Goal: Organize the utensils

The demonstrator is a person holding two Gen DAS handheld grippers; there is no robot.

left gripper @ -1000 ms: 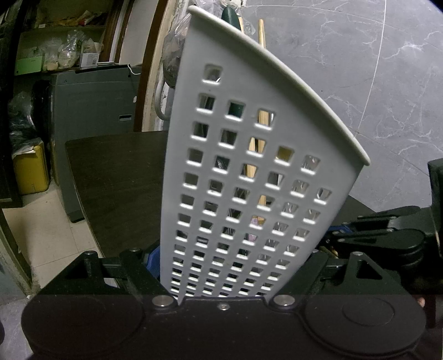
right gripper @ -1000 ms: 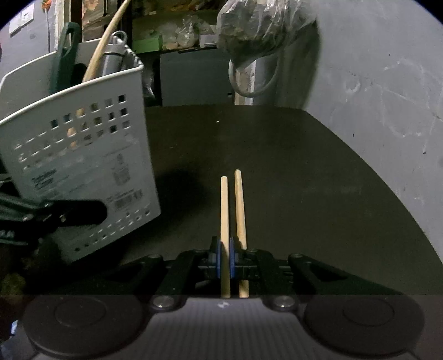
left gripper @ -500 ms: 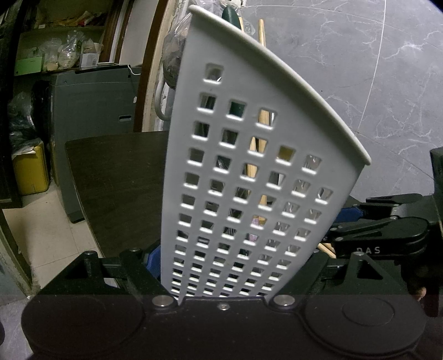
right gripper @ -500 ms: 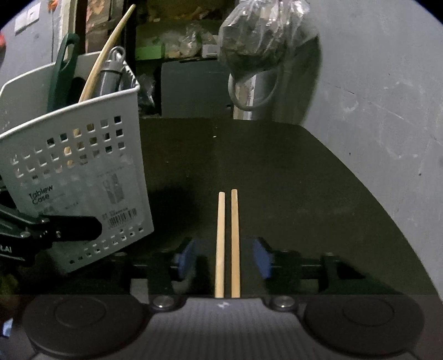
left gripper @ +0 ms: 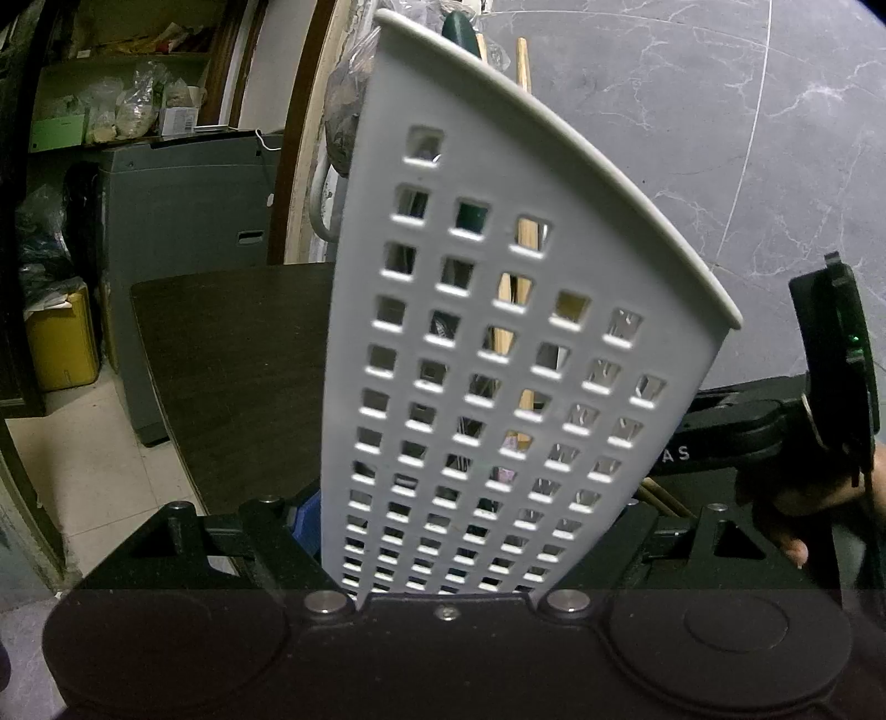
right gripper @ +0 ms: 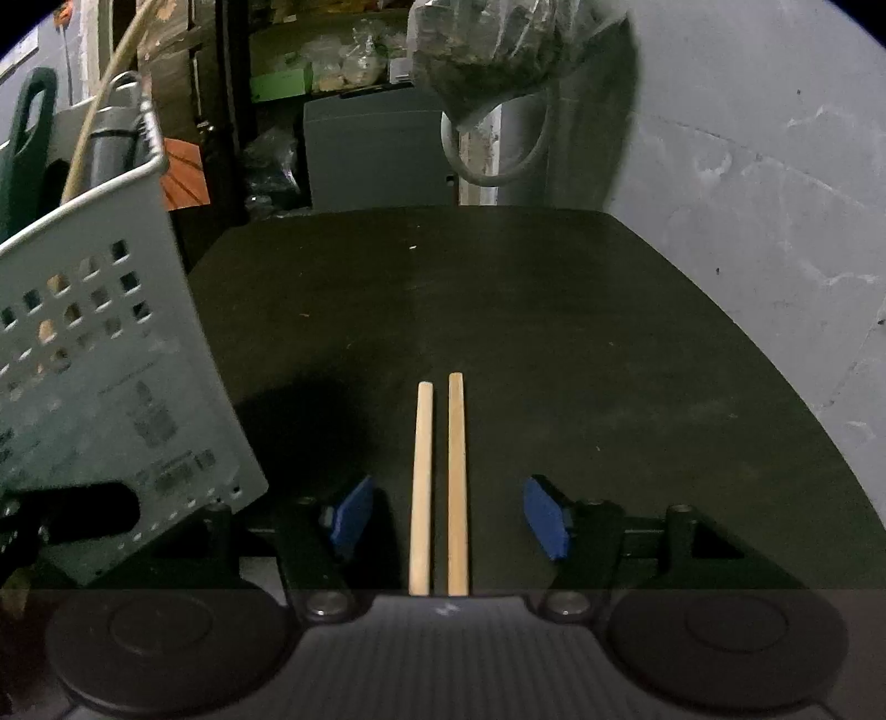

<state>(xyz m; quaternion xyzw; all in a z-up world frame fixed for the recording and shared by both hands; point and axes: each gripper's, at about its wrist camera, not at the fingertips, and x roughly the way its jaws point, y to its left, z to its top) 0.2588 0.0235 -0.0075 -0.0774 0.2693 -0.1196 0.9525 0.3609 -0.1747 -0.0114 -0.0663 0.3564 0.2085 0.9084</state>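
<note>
A white perforated utensil basket [left gripper: 498, 332] stands tilted on the dark table, and my left gripper [left gripper: 470, 526] is shut on its lower end. Inside it are a green handle [right gripper: 25, 138], a grey handle [right gripper: 111, 144] and a wooden stick [right gripper: 99, 111]. Two wooden chopsticks [right gripper: 421, 482] lie side by side on the table [right gripper: 554, 332]. My right gripper [right gripper: 449, 518] straddles them with its jaws opening. Its blue pads [right gripper: 351, 518] stand clear of the chopsticks on both sides. From the right wrist view the basket [right gripper: 111, 387] is at the left.
A grey marbled wall [right gripper: 747, 194] runs along the table's right side. A filled plastic bag [right gripper: 498, 50] hangs at the far end above a grey cabinet [right gripper: 376, 149]. Shelves with clutter [left gripper: 122, 105] and a yellow box [left gripper: 61, 338] stand beyond the table's left edge.
My right gripper's jaws went from shut on the chopsticks to wide apart, leaving both on the table, and it shifted to the right, away from the basket. The left gripper and basket stayed put.
</note>
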